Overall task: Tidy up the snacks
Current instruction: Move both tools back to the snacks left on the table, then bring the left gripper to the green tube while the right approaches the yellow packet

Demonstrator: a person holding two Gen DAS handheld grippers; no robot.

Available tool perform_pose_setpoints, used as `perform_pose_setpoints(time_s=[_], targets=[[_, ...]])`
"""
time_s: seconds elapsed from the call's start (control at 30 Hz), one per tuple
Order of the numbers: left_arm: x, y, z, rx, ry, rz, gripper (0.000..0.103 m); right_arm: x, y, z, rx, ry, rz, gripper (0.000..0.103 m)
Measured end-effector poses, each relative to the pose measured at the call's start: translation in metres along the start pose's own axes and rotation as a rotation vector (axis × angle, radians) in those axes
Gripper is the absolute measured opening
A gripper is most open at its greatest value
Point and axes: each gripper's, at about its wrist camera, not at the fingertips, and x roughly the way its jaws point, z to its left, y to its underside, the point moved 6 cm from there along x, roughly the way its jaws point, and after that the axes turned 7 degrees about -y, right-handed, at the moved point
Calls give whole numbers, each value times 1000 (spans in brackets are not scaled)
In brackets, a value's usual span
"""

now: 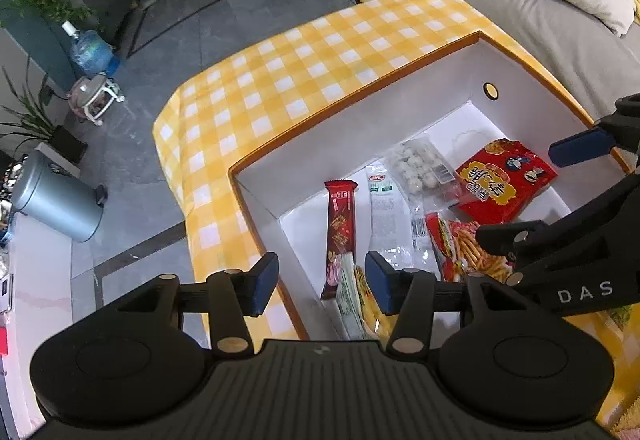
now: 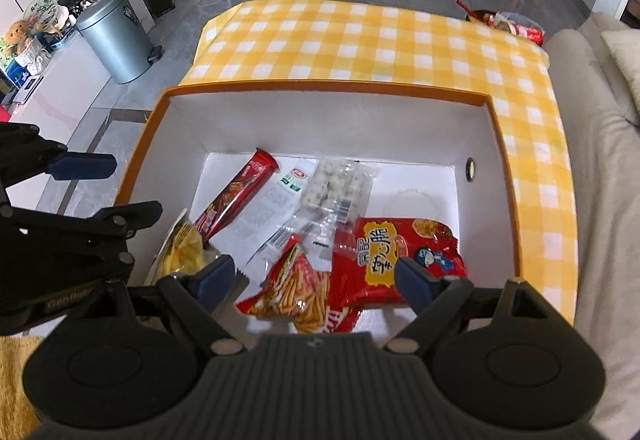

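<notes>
**Six snack packs lie in the orange-rimmed box**

Six packets sit on the white floor of the open box, which rests on a table under a yellow checked cloth. A dark red biscuit tube lies slanted at the left, with a white sachet beside it and a clear pack of pale round balls touching that. Nearer the cameras, a large red bag lies flat, a red bag of stick snacks overlaps its left edge, and a yellow chip bag leans against the left wall.

Both tongs hang above the box, pointing steeply down. The left gripper is released, nothing between its blue pads (the chip bag shows below the gap). The right gripper is spread wide over the stick snacks and the large red bag, grasping neither.

A grey bin stands on the floor beyond the table, and a beige sofa runs along its right side.
</notes>
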Motion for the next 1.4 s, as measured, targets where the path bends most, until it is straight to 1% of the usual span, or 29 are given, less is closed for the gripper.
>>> perform_pose_setpoints(time_s=[0.17,0.3,0.43,0.53,0.7,0.9,1.07,1.17,1.23,1.37,1.4], targets=[[-22,13,2,-70,-6,-18,61,-22,11,7,-37,27,-44,88],[-38,27,2,-118,-27,-34,62,-39,26,12,-54,50,-65,91],[-51,43,-5,-145,-7,-45,62,-50,44,18,-86,89,-86,91],[-61,55,-12,-161,11,-56,62,-54,62,20,-93,86,-89,91],[-70,77,-23,-210,66,-56,62,-57,95,15,-74,73,-85,91],[-71,108,-40,-288,138,-25,62,-56,135,1,13,70,-68,91],[-62,128,-55,-341,184,37,62,-49,170,-16,139,76,-53,91],[-58,135,-65,-362,215,47,62,-42,189,-25,215,78,-32,90],[-53,138,-72,-364,230,56,62,-36,201,-28,249,78,-2,90],[-39,142,-84,-413,269,100,62,-25,220,-36,308,87,42,90],[-34,142,-87,-421,276,112,62,-22,223,-38,320,85,53,86]])
